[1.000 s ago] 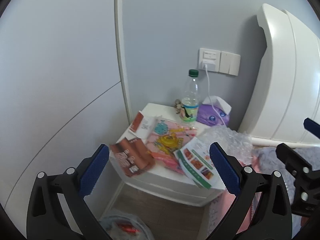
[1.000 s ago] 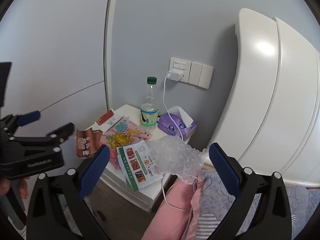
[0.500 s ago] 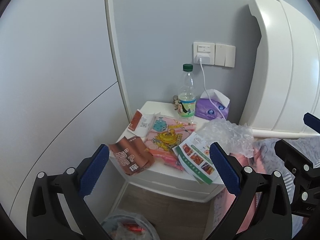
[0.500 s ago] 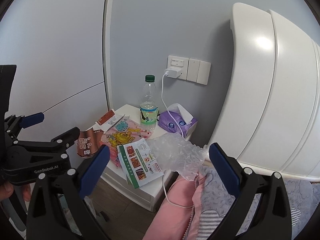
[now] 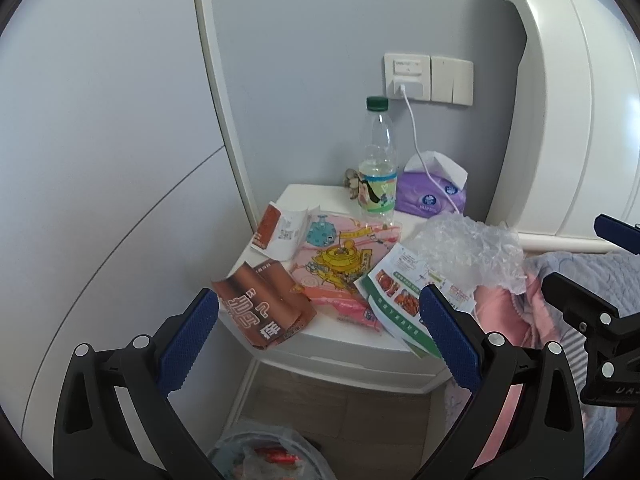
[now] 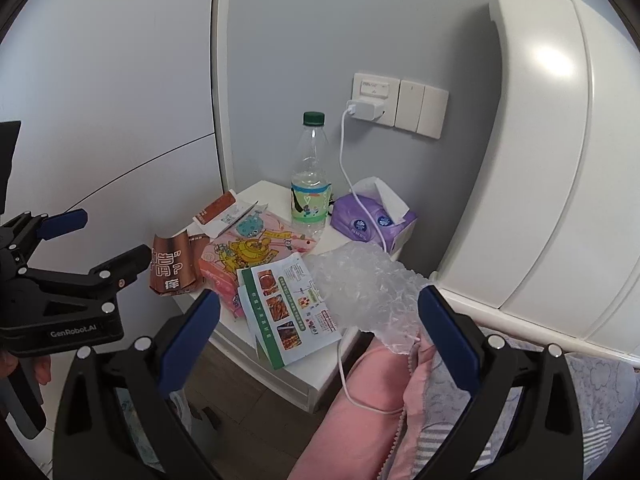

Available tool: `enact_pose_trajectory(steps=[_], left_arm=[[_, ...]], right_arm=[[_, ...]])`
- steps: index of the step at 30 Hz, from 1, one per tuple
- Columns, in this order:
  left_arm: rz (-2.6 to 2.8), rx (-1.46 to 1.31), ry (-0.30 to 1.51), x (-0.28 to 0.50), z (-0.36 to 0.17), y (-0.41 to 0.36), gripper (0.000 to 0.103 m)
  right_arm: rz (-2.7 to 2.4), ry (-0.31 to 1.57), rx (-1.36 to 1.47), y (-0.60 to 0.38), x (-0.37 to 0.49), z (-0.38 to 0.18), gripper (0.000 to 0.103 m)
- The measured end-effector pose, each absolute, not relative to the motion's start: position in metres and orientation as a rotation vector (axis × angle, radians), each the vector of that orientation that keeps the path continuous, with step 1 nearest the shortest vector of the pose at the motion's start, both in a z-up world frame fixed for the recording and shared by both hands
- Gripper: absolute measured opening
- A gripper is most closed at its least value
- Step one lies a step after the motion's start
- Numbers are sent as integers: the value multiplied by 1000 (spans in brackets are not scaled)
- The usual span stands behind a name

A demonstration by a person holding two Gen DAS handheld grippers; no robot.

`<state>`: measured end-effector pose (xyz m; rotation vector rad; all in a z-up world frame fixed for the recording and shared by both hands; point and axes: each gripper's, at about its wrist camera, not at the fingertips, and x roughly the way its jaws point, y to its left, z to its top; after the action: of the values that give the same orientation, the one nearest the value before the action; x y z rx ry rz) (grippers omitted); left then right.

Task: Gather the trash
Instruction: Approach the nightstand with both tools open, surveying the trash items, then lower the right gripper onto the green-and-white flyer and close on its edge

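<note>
A: Left gripper (image 5: 316,324): jaws wide apart, nothing held; it hangs in front of the nightstand (image 5: 360,344). Right gripper (image 6: 320,324): same, spread wide, empty.

B: Trash location?

A: On the nightstand top; brown wrapper (image 5: 262,308) at front left edge; leaflet (image 5: 404,300) overhanging front right; bubble wrap (image 5: 468,252) on the right, touching the leaflet; bottle (image 5: 378,164) upright at the back. Bin (image 5: 268,456) on the floor below.

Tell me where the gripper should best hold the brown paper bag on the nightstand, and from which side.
Probably grip the brown paper bag by its near end, which sticks out past the front-left edge of the nightstand. Coming from the front with the open left gripper, one finger could pass under and one over that flat end.
</note>
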<state>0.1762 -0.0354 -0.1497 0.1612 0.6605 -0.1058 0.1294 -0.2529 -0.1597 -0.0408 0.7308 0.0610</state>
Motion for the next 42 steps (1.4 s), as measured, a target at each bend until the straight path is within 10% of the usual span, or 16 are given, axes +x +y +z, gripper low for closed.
enact_pose_trajectory(steps=[42], left_arm=[[-605, 470, 896, 286, -258, -87, 97]], right_arm=[[256, 988, 106, -288, 239, -272, 96]])
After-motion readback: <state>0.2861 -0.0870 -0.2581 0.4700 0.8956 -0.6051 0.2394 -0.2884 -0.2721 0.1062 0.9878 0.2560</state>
